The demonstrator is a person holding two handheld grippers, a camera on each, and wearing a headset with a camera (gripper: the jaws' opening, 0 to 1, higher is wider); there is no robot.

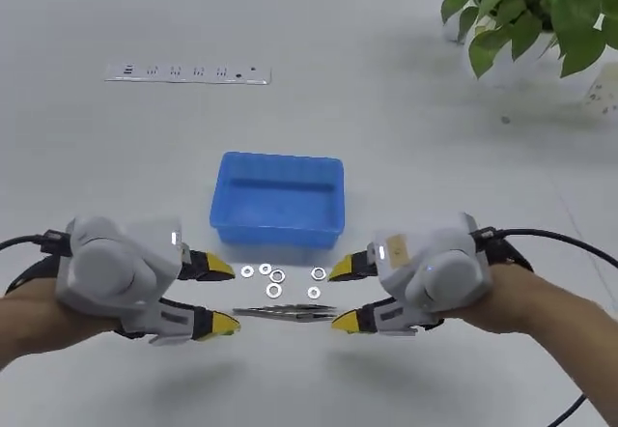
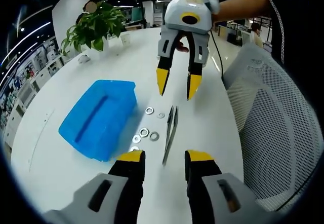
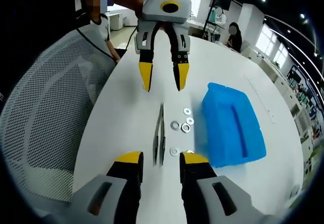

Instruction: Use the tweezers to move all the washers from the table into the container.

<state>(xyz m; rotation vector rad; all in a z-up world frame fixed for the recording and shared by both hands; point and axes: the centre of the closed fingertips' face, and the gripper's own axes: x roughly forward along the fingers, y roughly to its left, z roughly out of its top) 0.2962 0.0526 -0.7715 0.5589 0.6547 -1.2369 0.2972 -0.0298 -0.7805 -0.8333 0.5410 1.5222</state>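
The left gripper [image 1: 224, 296] and right gripper [image 1: 340, 298] hover level, jaws wide apart and empty, tips facing each other before the blue container [image 1: 277, 232]. The tweezers [image 1: 285, 311] lie between them; washers [image 1: 277, 276] lie scattered between tweezers and container.

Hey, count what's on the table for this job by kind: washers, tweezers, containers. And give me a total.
Washers: 6
Tweezers: 1
Blue container: 1
Total: 8
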